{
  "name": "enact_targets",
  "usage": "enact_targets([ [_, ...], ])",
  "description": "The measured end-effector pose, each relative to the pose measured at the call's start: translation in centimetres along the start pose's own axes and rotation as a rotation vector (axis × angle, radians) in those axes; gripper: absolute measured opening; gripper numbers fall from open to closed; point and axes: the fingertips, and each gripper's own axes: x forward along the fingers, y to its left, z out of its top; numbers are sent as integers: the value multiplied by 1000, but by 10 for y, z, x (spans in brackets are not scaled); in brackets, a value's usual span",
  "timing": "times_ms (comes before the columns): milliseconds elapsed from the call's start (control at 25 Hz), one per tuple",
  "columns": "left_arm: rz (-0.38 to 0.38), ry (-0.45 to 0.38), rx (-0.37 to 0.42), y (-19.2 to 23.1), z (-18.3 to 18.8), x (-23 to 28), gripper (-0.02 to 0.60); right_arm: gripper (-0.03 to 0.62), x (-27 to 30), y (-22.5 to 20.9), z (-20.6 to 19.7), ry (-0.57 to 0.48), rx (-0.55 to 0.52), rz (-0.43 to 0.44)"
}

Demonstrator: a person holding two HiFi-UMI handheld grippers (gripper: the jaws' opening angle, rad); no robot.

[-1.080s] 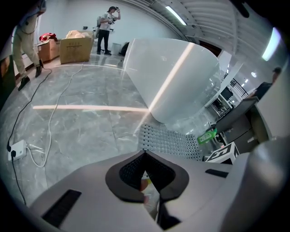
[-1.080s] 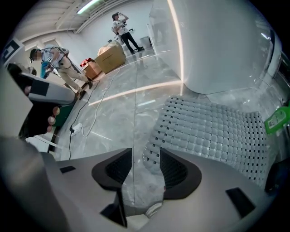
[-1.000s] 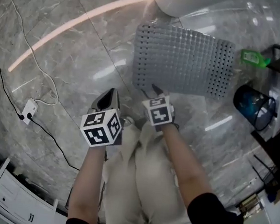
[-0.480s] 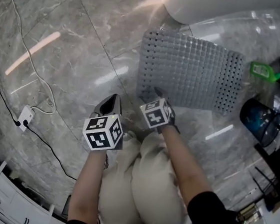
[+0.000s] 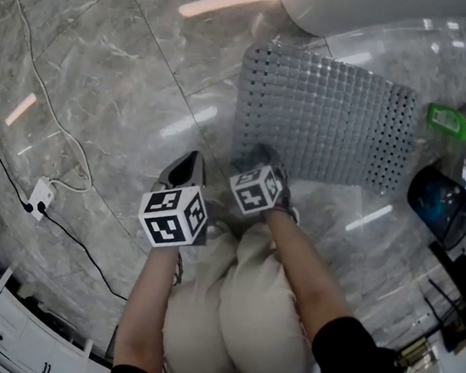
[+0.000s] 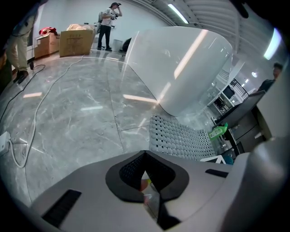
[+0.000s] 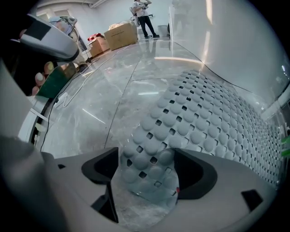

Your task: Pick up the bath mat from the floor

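Note:
The grey bath mat (image 5: pixel 324 117), studded and full of small holes, lies flat on the marble floor beside a white bathtub (image 5: pixel 362 8). My right gripper (image 5: pixel 257 155) points steeply down at the mat's near left corner. In the right gripper view that corner (image 7: pixel 149 176) lies between the jaws, which have just been opening and now stand wide, the pads clear of it. My left gripper (image 5: pixel 183 167) hangs over bare floor left of the mat. Its jaws (image 6: pixel 146 176) meet with nothing between them, and the mat (image 6: pixel 181 140) shows ahead to the right.
A green bottle (image 5: pixel 451 121) and a blue bin (image 5: pixel 439 201) stand at the right beyond the mat. A white power strip (image 5: pixel 41 193) with trailing cables lies on the floor at the left. Cardboard boxes (image 6: pixel 74 41) and a person (image 6: pixel 108 22) are far off.
Both grippers have sunk toward the floor. The right one has come down over the mat's near left corner and its jaws stand wider.

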Motion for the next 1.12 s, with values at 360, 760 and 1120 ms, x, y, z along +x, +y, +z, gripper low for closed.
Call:
enact_targets([
  [360,-12,4,-18,3,1,3,-6,377,2,-2,-3,19,-56,-50],
  [760,-3,35,-6,0,-7,2,-6,276,-4,-10,-6,43,-132,-66],
  [1120,11,63,-4,-12,-6,-16,-6,71,-47,-36,3,18,-139,-142],
])
